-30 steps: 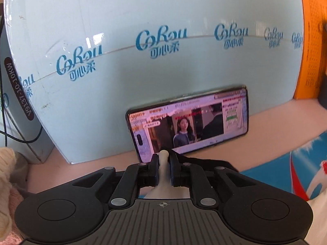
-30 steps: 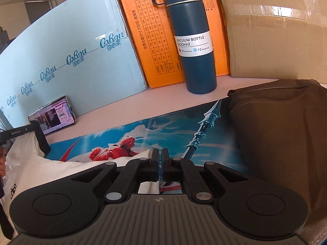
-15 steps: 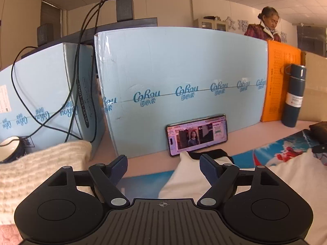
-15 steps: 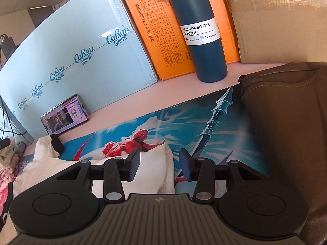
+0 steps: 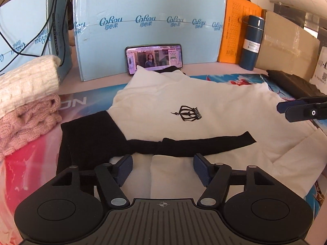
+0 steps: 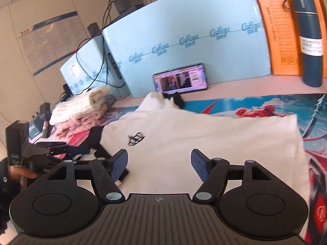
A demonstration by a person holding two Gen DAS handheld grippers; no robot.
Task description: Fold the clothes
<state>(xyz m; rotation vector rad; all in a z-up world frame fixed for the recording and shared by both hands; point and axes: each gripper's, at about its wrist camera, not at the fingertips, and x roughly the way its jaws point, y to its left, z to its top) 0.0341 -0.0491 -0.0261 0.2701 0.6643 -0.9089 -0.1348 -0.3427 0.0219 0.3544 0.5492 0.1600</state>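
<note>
A: left wrist view: left gripper [image 5: 162, 168] has its jaws spread wide, holding nothing, hanging just above the near edge of the white shirt [image 5: 214, 110]. Shirt's lying on the printed mat [image 5: 96, 100], crown logo [image 5: 187, 113] up, black sleeve [image 5: 90, 134] out to the left and a black band [image 5: 204, 144] across the front. Phone [image 5: 153, 58] leans on the light blue box [image 5: 149, 24] behind the collar, folded knits [image 5: 26, 100] stacked on the left

B: and the other one?

A: right wrist view: right gripper [image 6: 159, 164] is gaping too, empty, over the shirt's [image 6: 204, 143] white body. The left gripper [image 6: 67, 150] pokes in from the left edge near the black sleeve [image 6: 96, 137]. Blue bottle [image 6: 310, 40] stands by the orange box [image 6: 280, 26] at the back right
</note>
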